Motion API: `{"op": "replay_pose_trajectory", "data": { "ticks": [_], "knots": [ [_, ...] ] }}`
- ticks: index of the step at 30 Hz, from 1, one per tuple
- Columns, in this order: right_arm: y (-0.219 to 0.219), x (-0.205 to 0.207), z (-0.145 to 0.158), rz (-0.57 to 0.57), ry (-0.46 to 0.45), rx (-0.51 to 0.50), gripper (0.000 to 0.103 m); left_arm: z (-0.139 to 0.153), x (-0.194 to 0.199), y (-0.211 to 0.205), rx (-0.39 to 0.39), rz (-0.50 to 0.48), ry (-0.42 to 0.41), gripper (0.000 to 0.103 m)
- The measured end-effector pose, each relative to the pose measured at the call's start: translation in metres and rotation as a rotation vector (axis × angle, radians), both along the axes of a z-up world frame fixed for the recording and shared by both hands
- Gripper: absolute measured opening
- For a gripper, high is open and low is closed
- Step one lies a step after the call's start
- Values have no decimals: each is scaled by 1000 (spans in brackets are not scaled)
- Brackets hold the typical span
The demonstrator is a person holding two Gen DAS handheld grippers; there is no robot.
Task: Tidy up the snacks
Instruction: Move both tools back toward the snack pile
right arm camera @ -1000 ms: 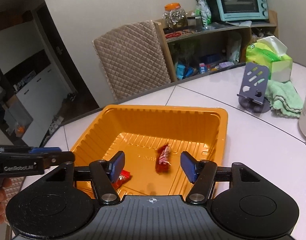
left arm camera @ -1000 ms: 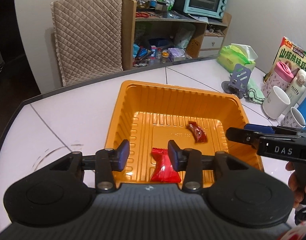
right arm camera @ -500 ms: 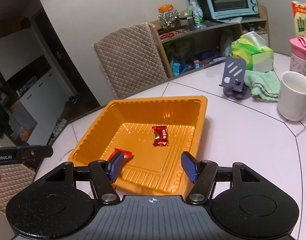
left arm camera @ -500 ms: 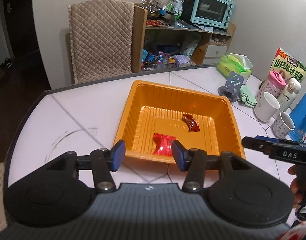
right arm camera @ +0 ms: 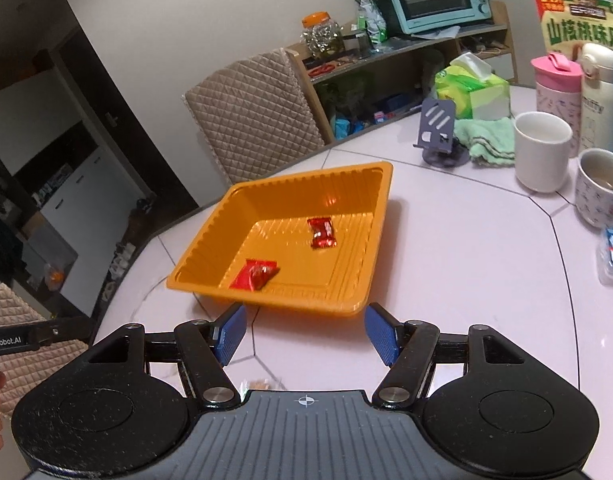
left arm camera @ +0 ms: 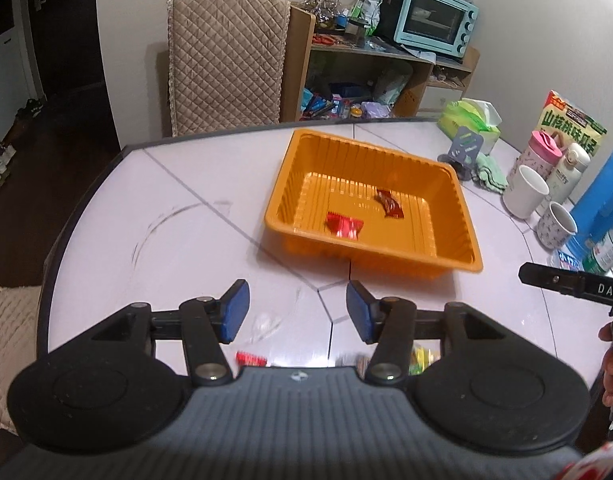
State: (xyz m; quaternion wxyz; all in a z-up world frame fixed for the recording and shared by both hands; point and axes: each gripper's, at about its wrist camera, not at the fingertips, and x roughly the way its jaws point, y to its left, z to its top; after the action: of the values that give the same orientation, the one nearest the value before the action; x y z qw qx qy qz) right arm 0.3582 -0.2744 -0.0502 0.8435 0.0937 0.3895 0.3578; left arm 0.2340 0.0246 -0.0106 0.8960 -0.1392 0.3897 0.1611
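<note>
Your left gripper (left arm camera: 297, 311) hangs over the near part of the white table (left arm camera: 186, 240), its blue pads spread wide with nothing between them. Your right gripper (right arm camera: 304, 334) is likewise parted and empty — it sits just short of the orange tray's (right arm camera: 266, 300) near rim. Inside the tray lie two red snack packets, apart from each other: one (right arm camera: 321, 233) toward the middle, the other (right arm camera: 255, 274) nearer the left front corner. More wrapped snacks (left arm camera: 250, 358) peek out — blurred — on the table just beneath your left gripper.
</note>
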Motion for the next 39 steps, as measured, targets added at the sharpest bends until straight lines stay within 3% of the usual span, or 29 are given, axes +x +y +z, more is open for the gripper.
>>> {"op": "replay_pose_trajectory", "data": {
  "ticks": [11, 22, 39],
  "knots": [
    [-8, -61, -4, -44, 40, -50, 66, -10, -49, -2, -28, -41, 11, 50],
    [14, -102, -19, -48, 79, -143, 66, -31, -75, -1, -62, -117, 47, 50],
    [32, -124, -51, -81, 139, -218, 66, -76, -60, -3, -87, -206, 131, 50]
  ]
}}
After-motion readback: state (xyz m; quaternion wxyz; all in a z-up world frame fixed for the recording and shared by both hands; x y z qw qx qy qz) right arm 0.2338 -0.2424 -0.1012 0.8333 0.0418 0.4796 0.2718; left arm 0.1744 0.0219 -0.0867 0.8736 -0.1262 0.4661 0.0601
